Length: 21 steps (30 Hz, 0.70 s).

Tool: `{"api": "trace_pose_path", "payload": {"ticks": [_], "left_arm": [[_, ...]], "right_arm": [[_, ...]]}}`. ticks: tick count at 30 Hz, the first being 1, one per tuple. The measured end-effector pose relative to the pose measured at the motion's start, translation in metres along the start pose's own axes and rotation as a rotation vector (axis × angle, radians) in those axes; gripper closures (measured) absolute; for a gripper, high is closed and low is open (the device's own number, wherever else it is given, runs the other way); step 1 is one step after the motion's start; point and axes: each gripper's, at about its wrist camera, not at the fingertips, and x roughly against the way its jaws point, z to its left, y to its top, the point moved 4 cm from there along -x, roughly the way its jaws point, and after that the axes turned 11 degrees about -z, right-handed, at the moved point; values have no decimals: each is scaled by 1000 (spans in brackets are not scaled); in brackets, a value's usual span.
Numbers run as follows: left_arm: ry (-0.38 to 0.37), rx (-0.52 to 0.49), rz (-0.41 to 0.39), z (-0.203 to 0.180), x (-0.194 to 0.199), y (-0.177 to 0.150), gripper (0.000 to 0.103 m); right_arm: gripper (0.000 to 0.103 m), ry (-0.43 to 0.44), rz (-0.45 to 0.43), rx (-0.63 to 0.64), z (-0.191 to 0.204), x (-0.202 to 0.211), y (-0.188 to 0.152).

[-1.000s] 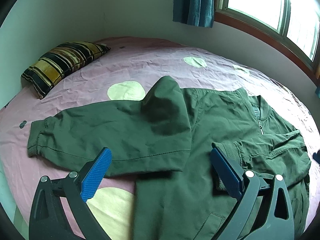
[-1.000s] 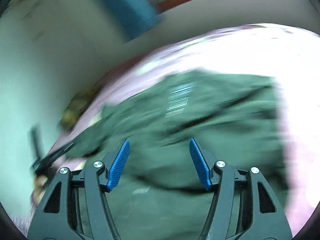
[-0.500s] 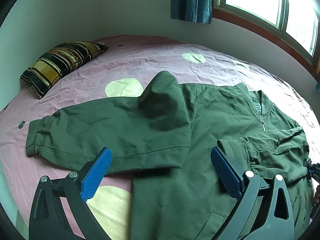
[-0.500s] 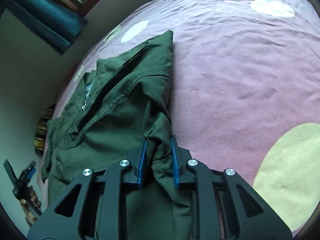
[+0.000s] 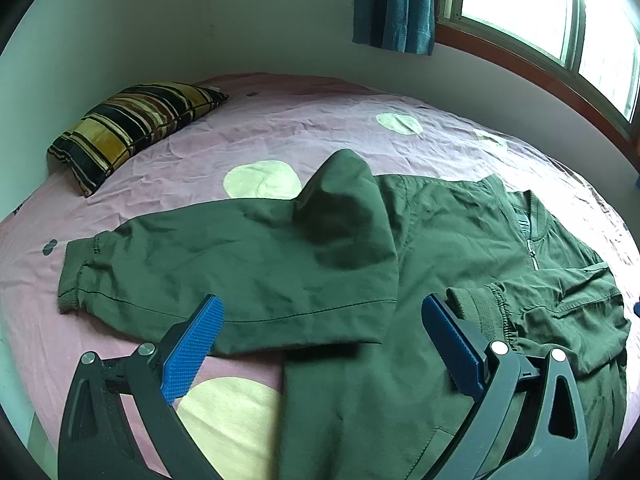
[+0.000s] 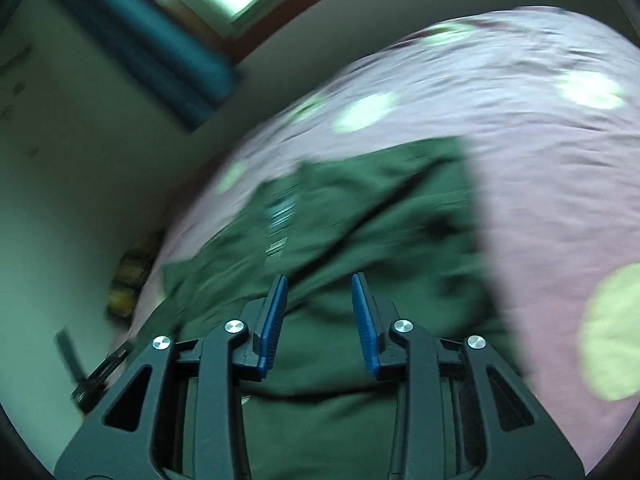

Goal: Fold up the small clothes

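A dark green zip-up jacket [image 5: 440,264] lies spread on a pink bedsheet [image 5: 280,136] with pale green dots. Its left sleeve [image 5: 208,272] stretches out to the left, with a raised fold at the shoulder. Its right sleeve [image 5: 552,312] is folded across the chest, cuff toward the middle. My left gripper [image 5: 320,320] is open and empty, hovering above the jacket's near side. In the blurred right wrist view, my right gripper [image 6: 320,284] is open and empty above the jacket [image 6: 380,232].
A black-and-yellow striped pillow [image 5: 132,124] lies at the far left of the bed by the wall. A window [image 5: 560,12] with a teal curtain [image 5: 396,4] is behind the bed. The left gripper shows at the right wrist view's left edge [image 6: 92,376].
My right gripper was shut on the jacket's right side half a second ago; it has let go, opened and pulled back. The left gripper has barely moved.
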Motion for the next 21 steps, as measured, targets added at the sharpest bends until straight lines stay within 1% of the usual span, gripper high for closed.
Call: {"api": "trace_pose_path", "payload": {"ticks": [2, 5, 8, 10, 11, 12, 13, 14, 15, 17, 21], "left_arm": [[3, 10, 3, 4, 0, 0, 4], [9, 32, 15, 13, -2, 0, 4], [11, 50, 29, 24, -3, -2, 4], [22, 57, 32, 34, -4, -2, 4], [25, 62, 33, 38, -4, -2, 4], [29, 76, 34, 45, -4, -3, 4], [32, 86, 38, 50, -4, -3, 4], [31, 100, 46, 56, -4, -4, 4], [27, 115, 55, 62, -4, -5, 4], [14, 150, 71, 78, -3, -7, 4], [10, 216, 70, 112, 3, -12, 4]], "right_arm": [[67, 77, 66, 22, 29, -21, -13], [66, 182, 186, 51, 79, -62, -44], [66, 249, 266, 87, 120, -92, -74], [66, 281, 309, 107, 139, -105, -90], [65, 291, 331, 116, 147, -114, -99], [62, 298, 366, 130, 154, -124, -110], [60, 286, 404, 149, 157, -134, -121], [60, 249, 439, 169, 157, -143, -133], [60, 234, 453, 179, 156, -147, -140], [59, 244, 438, 185, 156, -149, -144], [57, 273, 440, 159, 153, -145, -139]]}}
